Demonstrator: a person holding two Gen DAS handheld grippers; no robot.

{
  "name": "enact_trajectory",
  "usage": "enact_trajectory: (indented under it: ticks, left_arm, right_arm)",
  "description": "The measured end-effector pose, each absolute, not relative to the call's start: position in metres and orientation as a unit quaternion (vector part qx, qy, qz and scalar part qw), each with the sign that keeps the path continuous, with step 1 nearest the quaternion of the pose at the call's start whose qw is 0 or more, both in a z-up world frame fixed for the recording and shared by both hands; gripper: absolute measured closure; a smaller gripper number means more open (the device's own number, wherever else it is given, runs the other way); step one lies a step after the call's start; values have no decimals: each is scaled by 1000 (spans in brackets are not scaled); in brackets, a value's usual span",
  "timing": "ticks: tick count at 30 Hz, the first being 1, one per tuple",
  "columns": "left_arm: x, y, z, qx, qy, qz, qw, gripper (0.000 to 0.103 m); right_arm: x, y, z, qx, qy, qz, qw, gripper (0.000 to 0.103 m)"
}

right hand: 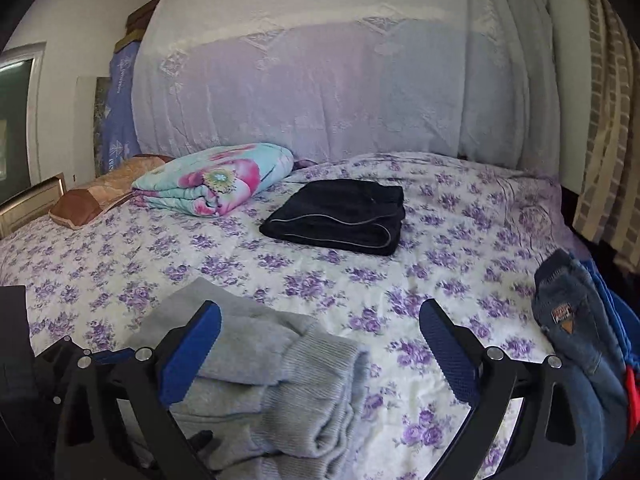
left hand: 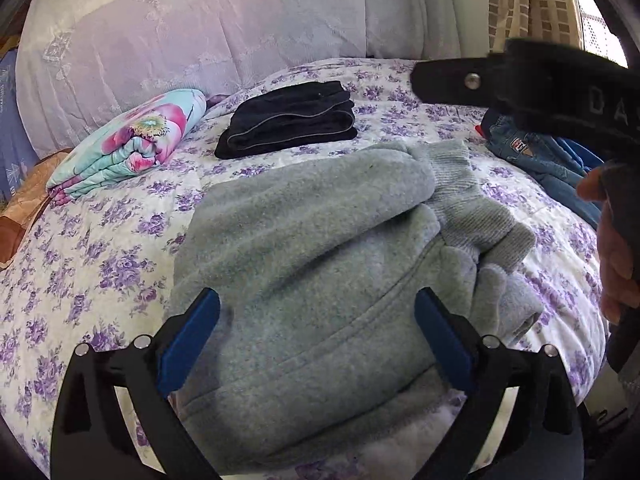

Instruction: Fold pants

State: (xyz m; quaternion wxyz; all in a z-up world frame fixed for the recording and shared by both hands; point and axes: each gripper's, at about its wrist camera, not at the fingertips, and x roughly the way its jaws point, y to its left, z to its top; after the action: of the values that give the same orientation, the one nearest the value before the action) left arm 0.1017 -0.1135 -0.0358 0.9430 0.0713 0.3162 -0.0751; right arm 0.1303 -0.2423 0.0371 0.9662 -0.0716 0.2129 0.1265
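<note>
Grey fleece pants (left hand: pixel 320 264) lie folded in a thick bundle on the floral bedspread (left hand: pixel 100 248), ribbed cuffs to the right. My left gripper (left hand: pixel 318 312) is open just above the bundle, its blue fingers (left hand: pixel 192 336) spread on both sides, holding nothing. In the right wrist view the same pants (right hand: pixel 280 380) lie at lower left, cuffs toward the middle. My right gripper (right hand: pixel 320 320) is open and empty over the cuffs and bedspread (right hand: pixel 440 208). The right tool and the hand holding it show at the right edge of the left wrist view (left hand: pixel 560 76).
A folded black garment (left hand: pixel 288 120) (right hand: pixel 340 216) lies farther back. A rolled floral blanket (left hand: pixel 128 144) (right hand: pixel 216 180) lies back left. Blue jeans (left hand: pixel 544 156) (right hand: pixel 576 320) are heaped at the right. A pale covered headboard (right hand: pixel 340 80) stands behind the bed.
</note>
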Motion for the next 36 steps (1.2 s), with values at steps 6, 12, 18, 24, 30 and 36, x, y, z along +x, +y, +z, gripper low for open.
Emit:
enact_trajectory:
  ticks: [6,12,18,24,30,36]
  left_arm:
    - [93,-103,-30,70,304,-61,948,7]
    - [98,-85,-32,49,314,-43,947,6]
    - [101,-79,-36,41,319,-43,946,4]
    - [103,-74,-37,37,320,-35,946,4]
    - [103,-74,-39,31,325,-41,944,4]
    - [98,-57,-38,-2,338,-70,939,4]
  right_arm:
    - [147,-211,16,-107,249,127,954,4]
    - [185,-232,-46,-111,334,97,931,4]
    - [192,-250,-54,-29,362,138,922,4]
    - [158,-254,-18,-27,296,126,946,4]
    - [144,-259,-42,-85,340,107,931,4]
    - [153,-306,-68,143,395,203,885,4]
